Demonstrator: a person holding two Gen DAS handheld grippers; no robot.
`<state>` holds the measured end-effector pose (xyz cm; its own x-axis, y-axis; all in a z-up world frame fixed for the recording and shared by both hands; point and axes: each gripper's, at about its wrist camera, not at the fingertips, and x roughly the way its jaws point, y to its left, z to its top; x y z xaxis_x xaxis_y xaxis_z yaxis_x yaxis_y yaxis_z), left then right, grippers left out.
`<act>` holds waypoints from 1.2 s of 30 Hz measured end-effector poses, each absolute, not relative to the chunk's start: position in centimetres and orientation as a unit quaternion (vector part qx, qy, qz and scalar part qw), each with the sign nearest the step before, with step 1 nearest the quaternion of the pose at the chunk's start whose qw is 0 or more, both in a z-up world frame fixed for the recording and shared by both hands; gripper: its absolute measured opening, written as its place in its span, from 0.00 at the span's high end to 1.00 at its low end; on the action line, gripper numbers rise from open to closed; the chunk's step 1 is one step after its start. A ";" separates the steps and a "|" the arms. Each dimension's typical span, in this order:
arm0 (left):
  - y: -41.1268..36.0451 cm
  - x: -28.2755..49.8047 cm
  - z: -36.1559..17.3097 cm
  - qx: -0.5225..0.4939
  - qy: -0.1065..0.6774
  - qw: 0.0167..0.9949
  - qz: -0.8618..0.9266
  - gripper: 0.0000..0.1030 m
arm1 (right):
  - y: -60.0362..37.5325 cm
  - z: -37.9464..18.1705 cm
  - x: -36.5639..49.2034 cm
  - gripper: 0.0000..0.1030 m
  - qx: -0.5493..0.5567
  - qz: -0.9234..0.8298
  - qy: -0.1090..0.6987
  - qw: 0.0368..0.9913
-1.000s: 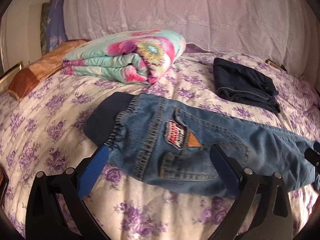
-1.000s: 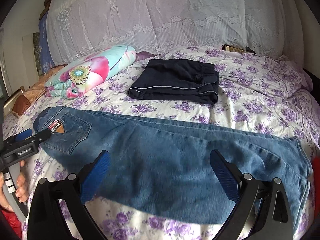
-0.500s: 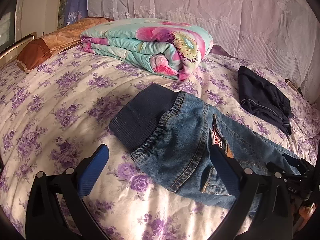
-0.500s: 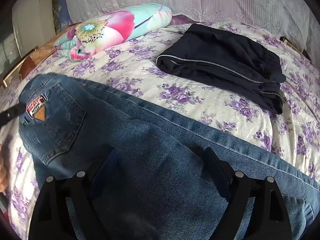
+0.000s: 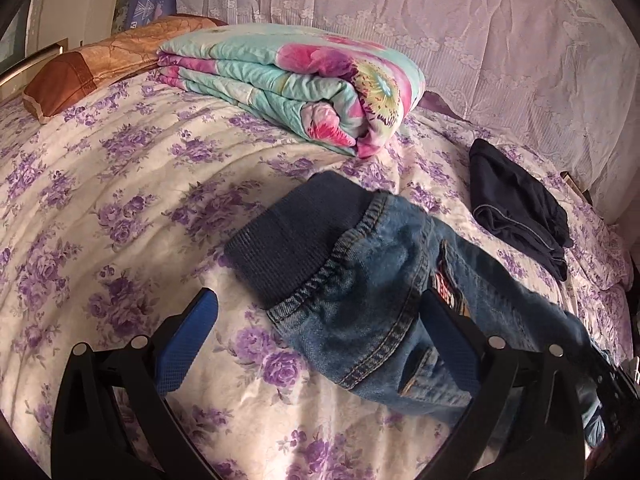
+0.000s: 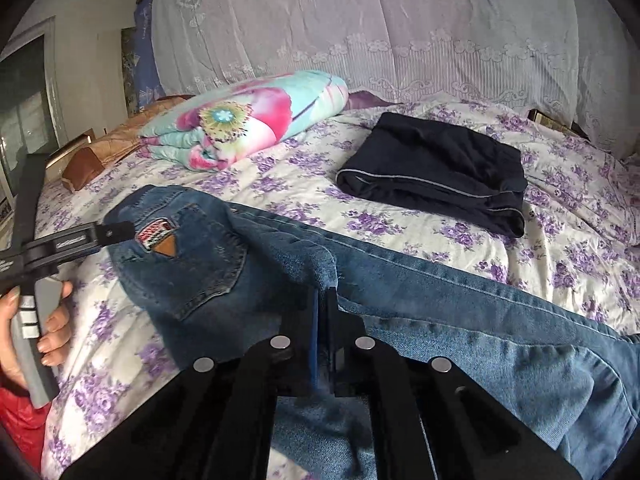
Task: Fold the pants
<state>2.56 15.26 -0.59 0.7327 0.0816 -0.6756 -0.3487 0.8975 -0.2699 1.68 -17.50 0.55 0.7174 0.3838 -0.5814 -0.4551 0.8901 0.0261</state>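
Our left tongs [image 5: 318, 340] stand wide apart, their blue pads [image 5: 188, 340] well separated and gripping nothing. Our right tongs [image 6: 323, 300] are pressed together, pads almost meeting, pinching a fold of cloth. Our left hand [image 6: 36, 332] grips its handle, fingers wrapped round.

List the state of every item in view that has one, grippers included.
Jeans: spread along the bed, unfolded, a bit of denim pinched up.
Right gripper: shut on the jeans.
Left gripper: open, at the jeans' waistband.
Dark pants: folded, lying on the bed.
Quilt: folded, at the head of the bed.
Bed: covered with a floral sheet.
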 end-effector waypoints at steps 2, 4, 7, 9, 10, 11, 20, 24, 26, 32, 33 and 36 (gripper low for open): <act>15.4 1.7 0.2 -0.189 0.323 0.917 0.135 0.04 | -17.6 0.7 -1.8 0.96 -0.056 0.241 0.288 0.925; 15.9 0.8 0.8 -0.199 0.303 0.922 0.137 0.04 | -17.4 0.3 -5.9 0.96 -0.070 0.252 0.271 0.927; 17.3 -0.7 1.2 -0.238 0.279 0.921 0.130 0.04 | -16.0 -2.2 -12.8 0.96 -0.118 0.274 0.262 0.918; 18.3 -1.6 0.9 -0.272 0.273 0.914 0.124 0.04 | -14.7 -4.4 -15.6 0.95 -0.167 0.284 0.286 0.900; 19.0 -2.2 0.5 -0.294 0.273 0.908 0.118 0.04 | -14.4 -4.9 -16.4 0.92 -0.190 0.286 0.294 0.892; 19.3 -2.7 0.1 -0.309 0.273 0.904 0.114 0.04 | -14.5 -4.6 -17.2 0.84 -0.197 0.293 0.288 0.890; 20.6 -8.6 -3.9 -0.329 0.283 0.894 0.110 0.04 | -13.7 3.3 -5.9 0.35 -0.024 0.335 0.290 0.896; 19.9 -10.7 -4.0 -0.305 0.275 0.906 0.101 0.04 | -8.3 1.2 2.7 0.34 -0.037 0.300 0.362 0.882; 20.0 -11.0 -4.1 -0.304 0.279 0.906 0.096 0.04 | -6.9 -0.4 5.5 0.34 -0.043 0.279 0.388 0.878; 19.8 -10.8 -3.8 -0.284 0.306 0.904 0.096 0.04 | -7.5 -2.7 5.4 0.84 0.069 0.365 0.445 0.815; 19.9 -11.1 -3.6 -0.280 0.311 0.903 0.095 0.04 | -7.3 -1.9 3.9 0.85 0.057 0.367 0.425 0.826; 21.5 -12.7 -2.7 -0.282 0.313 0.901 0.104 0.04 | -5.3 0.6 -2.4 0.87 0.005 0.404 0.354 0.843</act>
